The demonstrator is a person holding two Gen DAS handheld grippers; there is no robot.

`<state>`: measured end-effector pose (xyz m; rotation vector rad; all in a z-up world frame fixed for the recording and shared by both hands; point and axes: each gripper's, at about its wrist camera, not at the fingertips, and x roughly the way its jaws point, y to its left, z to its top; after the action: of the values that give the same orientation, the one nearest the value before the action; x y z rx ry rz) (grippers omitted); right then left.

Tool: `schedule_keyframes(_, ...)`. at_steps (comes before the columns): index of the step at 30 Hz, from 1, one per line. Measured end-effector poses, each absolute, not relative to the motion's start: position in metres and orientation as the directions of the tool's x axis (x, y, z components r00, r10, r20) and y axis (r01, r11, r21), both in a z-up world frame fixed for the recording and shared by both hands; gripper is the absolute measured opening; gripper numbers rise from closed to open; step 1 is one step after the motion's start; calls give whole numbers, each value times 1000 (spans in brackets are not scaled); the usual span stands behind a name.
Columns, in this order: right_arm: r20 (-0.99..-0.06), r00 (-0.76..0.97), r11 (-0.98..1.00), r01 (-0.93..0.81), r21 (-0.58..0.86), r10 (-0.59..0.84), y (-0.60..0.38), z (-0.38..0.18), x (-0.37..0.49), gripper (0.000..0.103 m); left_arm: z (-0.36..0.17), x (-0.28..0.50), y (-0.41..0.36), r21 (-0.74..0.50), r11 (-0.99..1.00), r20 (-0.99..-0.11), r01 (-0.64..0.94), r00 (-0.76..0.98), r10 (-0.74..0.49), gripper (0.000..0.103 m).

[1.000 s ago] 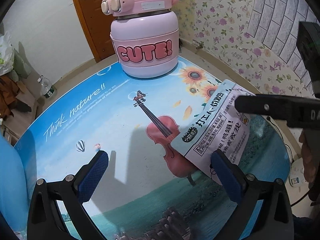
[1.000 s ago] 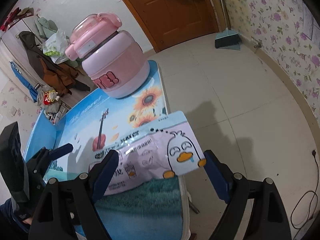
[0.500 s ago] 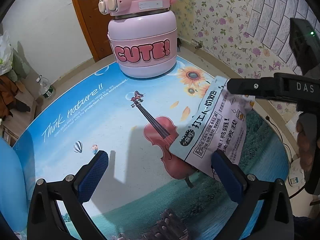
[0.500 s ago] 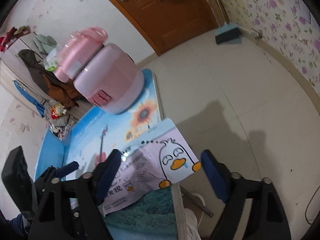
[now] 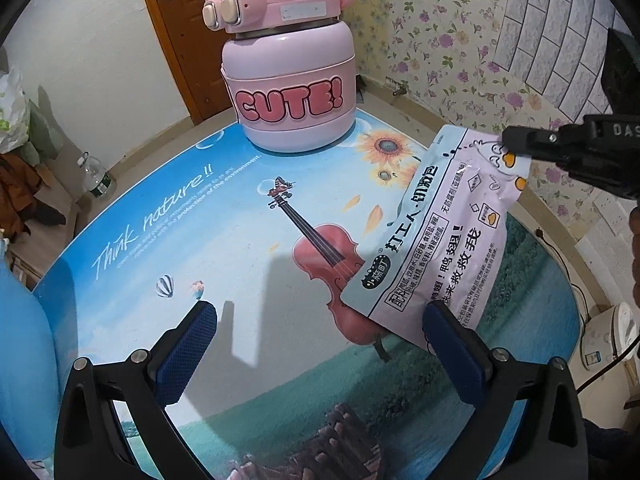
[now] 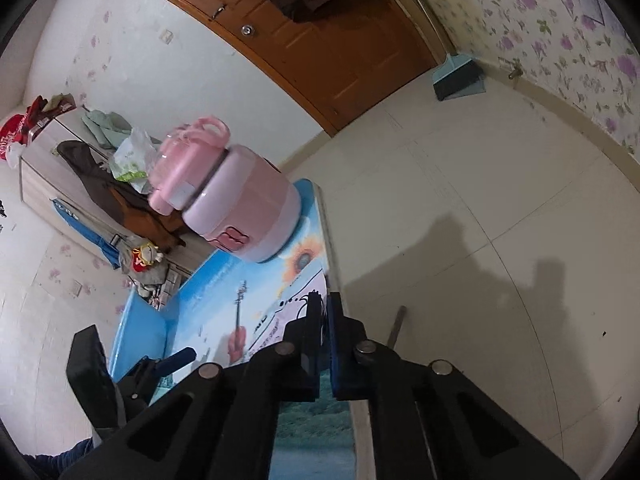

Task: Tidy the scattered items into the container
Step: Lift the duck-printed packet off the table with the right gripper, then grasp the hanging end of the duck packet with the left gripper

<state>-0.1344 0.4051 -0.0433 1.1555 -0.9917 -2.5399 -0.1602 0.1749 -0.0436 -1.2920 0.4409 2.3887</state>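
early going: snack packet (image 5: 436,236) clamped at its far edge by closed right gripper (image 6: 325,312), lower corner seemingly on table (image 5: 240,240). left gripper (image 5: 320,344) wide open, empty. pink container (image 5: 288,76) lid closed; packet not yet inside.

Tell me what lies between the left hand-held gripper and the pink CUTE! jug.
In the left wrist view, only bare printed tabletop lies between the left hand-held gripper and the pink jug: violin picture, no objects. The snack pouch lies off to the right.
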Motion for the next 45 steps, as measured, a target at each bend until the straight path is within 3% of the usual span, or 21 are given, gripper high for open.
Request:
schedule_keyframes(13, -563, -698, -763, -37, 646, -442, 386, -14, -115, 2, -18, -127, 190, 87, -825, -794, -559, -539, 281, 103)
schedule_keyframes(22, -557, -693, -769, -5, 639, -458, 373, 3, -102, 2, -27, -125, 216, 133, -798, -798, -587, -541, 265, 103)
schedule_keyframes(23, -557, -692, -770, -2, 638, -460, 372, 5, -101, 2, -28, -125, 218, 142, -793, -793, -592, -548, 267, 99)
schedule_keyframes(25, -558, -691, -772, 1, 635, -460, 370, 7, -99, 2, -30, -125, 221, 159, -785, -786, -599, -558, 266, 80)
schedule_keyframes(27, -557, -690, -772, 3, 636, -462, 369, 8, -98, 2, -35, -128, 222, 146, -782, -805, -606, -532, 262, 53)
schedule_keyframes(37, -564, -676, -761, -9, 649, -473, 367, 3, -96, 3, -40, -123, 211, 137, -780, -798, -611, -534, 278, 45)
schedule_keyframes(43, -582, -661, -747, -48, 663, -474, 369, -5, -100, 8, -40, -127, 206, 113, -789, -799, -604, -527, 289, 42)
schedule_keyframes(45, -583, -652, -727, -70, 683, -485, 371, -11, -102, 16, -40, -128, 205, 106, -790, -800, -604, -524, 293, 40)
